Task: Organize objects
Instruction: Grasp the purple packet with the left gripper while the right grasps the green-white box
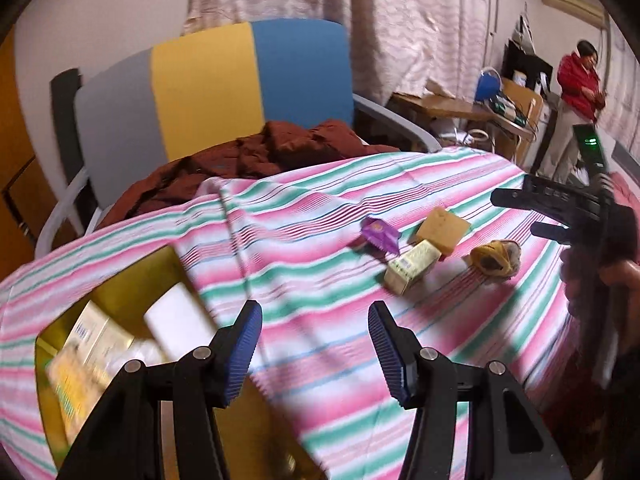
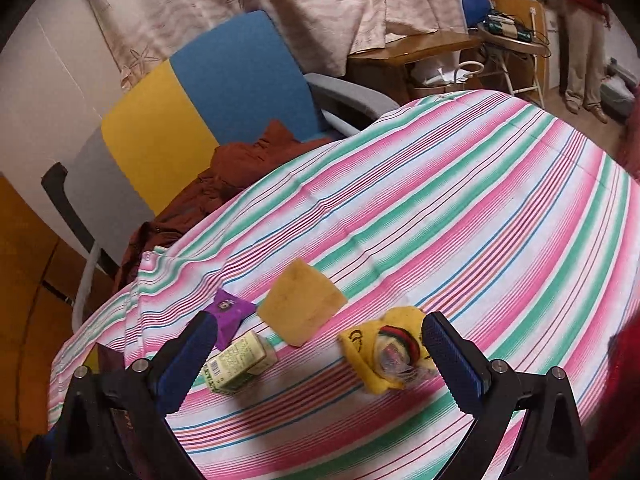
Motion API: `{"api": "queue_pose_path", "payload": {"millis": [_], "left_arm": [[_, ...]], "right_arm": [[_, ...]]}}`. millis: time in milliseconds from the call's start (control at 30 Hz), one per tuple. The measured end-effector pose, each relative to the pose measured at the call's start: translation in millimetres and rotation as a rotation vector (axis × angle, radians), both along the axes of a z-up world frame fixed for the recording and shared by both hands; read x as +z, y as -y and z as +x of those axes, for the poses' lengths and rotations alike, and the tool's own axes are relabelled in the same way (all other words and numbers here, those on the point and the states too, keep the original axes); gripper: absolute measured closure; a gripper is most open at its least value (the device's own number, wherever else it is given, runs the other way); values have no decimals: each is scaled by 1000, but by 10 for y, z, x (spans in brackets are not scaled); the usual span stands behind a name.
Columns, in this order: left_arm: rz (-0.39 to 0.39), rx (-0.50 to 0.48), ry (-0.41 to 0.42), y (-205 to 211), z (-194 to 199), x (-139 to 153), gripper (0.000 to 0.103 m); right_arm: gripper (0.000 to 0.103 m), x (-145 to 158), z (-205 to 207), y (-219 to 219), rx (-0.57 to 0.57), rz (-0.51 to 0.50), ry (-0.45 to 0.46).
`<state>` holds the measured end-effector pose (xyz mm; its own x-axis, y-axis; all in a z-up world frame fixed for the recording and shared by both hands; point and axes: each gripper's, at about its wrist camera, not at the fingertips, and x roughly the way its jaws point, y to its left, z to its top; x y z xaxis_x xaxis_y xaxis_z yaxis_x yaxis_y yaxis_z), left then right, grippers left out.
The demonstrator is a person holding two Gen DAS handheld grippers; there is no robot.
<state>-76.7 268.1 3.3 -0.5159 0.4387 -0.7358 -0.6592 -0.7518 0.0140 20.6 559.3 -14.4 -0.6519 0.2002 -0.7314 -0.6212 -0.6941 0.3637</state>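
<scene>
Four loose items lie ahead of your right tongs (image 2: 320,354), spread wide and empty: purple packet (image 2: 230,312), green carton (image 2: 236,364), tan sponge (image 2: 302,308), yellow pouch (image 2: 384,356) nearest. Your left tongs (image 1: 316,348), wide too, hover beside the yellow box (image 1: 132,280).

On the striped tablecloth (image 2: 440,200), a purple foil packet (image 2: 230,312), tan square sponge (image 2: 302,312) and yellow cloth bundle (image 2: 384,356) lie left to right; a small pale carton (image 2: 236,364) lies before the sponge.
</scene>
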Motion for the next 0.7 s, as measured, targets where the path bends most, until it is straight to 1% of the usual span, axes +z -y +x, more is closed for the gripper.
{"api": "queue_pose_path", "payload": {"millis": [267, 367, 467, 600, 700], "left_arm": [[-75, -130, 20, -752, -340, -146, 47], [-110, -177, 9, -1020, -448, -212, 47], [-129, -236, 41, -1284, -554, -317, 47], [-196, -300, 11, -1579, -617, -477, 47], [-257, -342, 33, -1777, -699, -662, 47]], "right_arm": [[0, 1, 24, -10, 24, -50, -35], [0, 6, 31, -14, 30, -64, -48], [0, 0, 31, -16, 36, -76, -56], [0, -18, 22, -28, 46, -103, -65], [0, -23, 18, -38, 53, -114, -70]]}}
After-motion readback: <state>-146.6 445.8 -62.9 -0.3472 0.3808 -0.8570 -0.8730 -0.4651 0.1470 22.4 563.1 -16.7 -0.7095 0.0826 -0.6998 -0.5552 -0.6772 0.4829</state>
